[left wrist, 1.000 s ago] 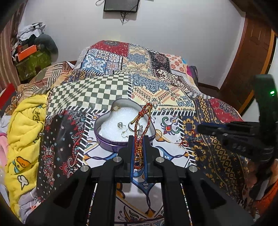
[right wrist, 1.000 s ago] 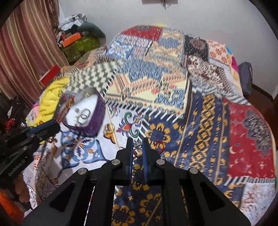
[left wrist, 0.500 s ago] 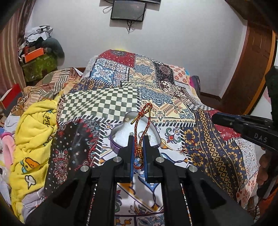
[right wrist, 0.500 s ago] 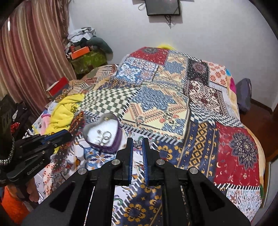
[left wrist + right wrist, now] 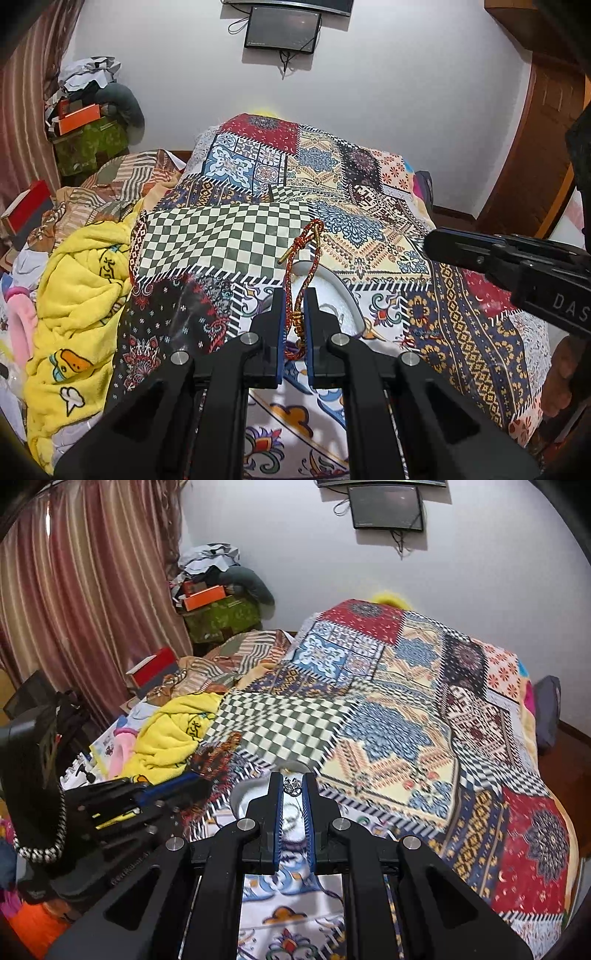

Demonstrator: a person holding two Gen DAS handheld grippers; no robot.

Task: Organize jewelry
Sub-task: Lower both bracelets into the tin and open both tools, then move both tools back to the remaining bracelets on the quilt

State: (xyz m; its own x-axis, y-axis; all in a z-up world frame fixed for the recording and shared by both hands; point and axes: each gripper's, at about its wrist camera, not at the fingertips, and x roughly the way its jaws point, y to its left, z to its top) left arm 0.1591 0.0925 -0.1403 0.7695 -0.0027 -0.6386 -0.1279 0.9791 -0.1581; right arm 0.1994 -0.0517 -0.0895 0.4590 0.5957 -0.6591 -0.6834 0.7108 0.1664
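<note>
L gripper (image 5: 294, 295) is clamped on a red/gold braided cord bracelet (image 5: 301, 266); we see the cord pinched between the blue pads, its loop sticking up and forward past the tips, w/ a small gold bead cluster low between the fingers. Behind and under the tips sits a heart-shaped tin (image 5: 347, 295), white inside, on the patchwork bedspread (image 5: 369, 221); mostly hidden by the gripper in the L wrist view.

R gripper (image 5: 293, 786) is closed on a small silver jewelry piece (image 5: 293, 785), held right at the fingertips; too small for us to tell ring vs. earring. In the R view the tin (image 5: 243, 797) shows just past the tips, partly covered by the fingers; its contents are blurred.

Each gripper shows in the other's view: R one at right edge of the L view (image 5: 517, 266), L one at lower left of the R view (image 5: 147, 794). Both sit above the bedspread near the tin.

Yellow blanket (image 5: 74, 295) is bunched on the bed's left side. A dark screen (image 5: 282, 31) is on the wall; striped curtain (image 5: 74, 609) at left.
</note>
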